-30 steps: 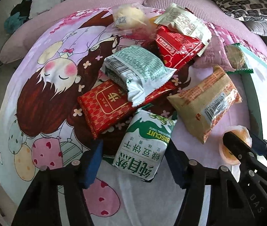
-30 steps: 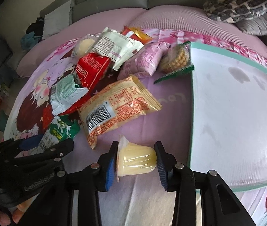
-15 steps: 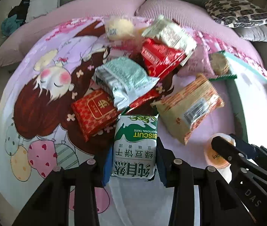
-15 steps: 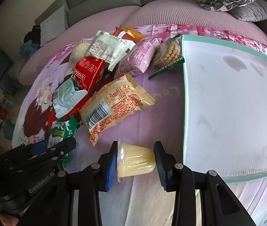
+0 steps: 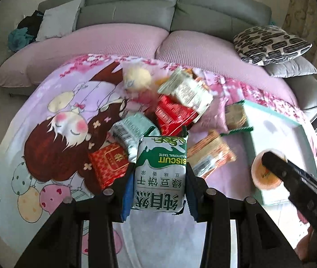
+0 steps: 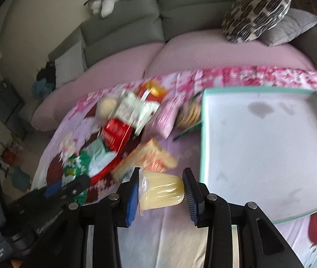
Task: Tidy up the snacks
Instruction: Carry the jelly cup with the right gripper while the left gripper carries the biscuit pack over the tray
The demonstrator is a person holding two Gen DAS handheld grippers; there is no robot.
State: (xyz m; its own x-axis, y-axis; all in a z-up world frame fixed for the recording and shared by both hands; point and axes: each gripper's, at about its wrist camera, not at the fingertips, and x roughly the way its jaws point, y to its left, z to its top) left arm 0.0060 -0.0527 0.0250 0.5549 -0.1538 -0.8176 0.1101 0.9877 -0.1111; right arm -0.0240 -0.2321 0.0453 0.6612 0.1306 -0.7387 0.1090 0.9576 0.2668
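Both jaws gripping | left gripper (image 5: 158, 186) pinching biscuit packet (image 5: 161, 172), pointing twelve o'clock | right gripper (image 6: 161, 191) clamping jelly cup (image 6: 161, 192) sideways, tray (image 6: 203, 134) at two o'clock

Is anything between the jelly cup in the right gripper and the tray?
Nothing visible. The jelly cup, shut in the right gripper, sits just left of the tray, with only bare cloth between them. The tray floor looks empty.

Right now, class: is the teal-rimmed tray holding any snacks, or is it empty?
Empty. In the right wrist view the tray shows only its bare white floor with faint stains; the snack pile lies on the blanket beside it.
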